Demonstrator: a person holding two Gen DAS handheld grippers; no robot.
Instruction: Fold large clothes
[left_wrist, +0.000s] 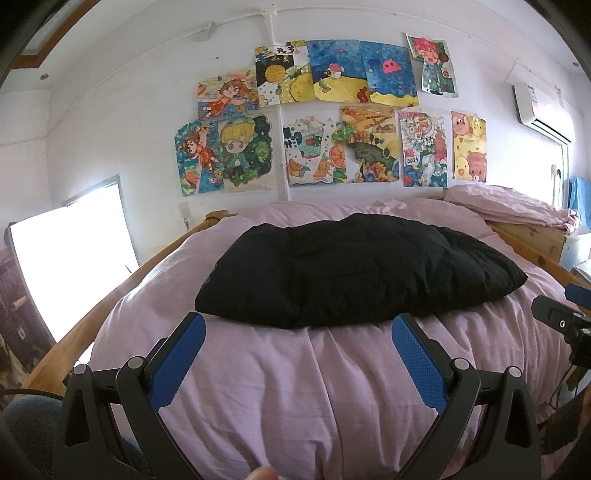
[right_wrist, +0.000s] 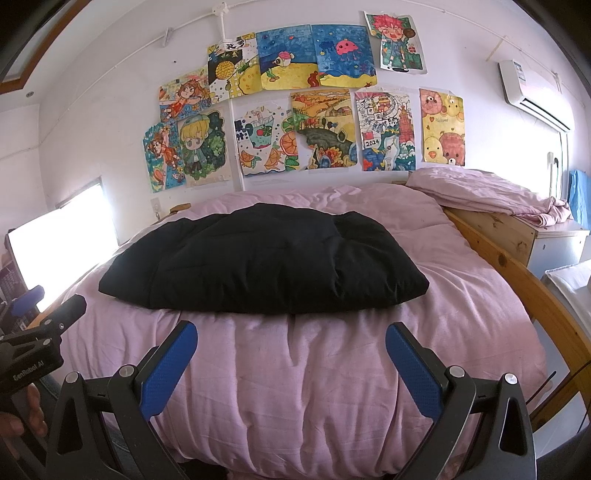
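- Currently the black padded garment (left_wrist: 354, 269) lies as a folded bundle on the pink duvet (left_wrist: 314, 369), beyond both grippers.
- Left gripper (left_wrist: 299, 328) and right gripper (right_wrist: 291, 338) hover with jaws wide apart, empty.
- Best to pinch opposite near corners together, lifting evenly.

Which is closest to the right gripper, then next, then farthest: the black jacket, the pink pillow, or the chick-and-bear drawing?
From the right gripper, right wrist view:
1. Black jacket, straight ahead on the bed.
2. Pink pillow, far right.
3. Chick-and-bear drawing, on the wall above the pillow.
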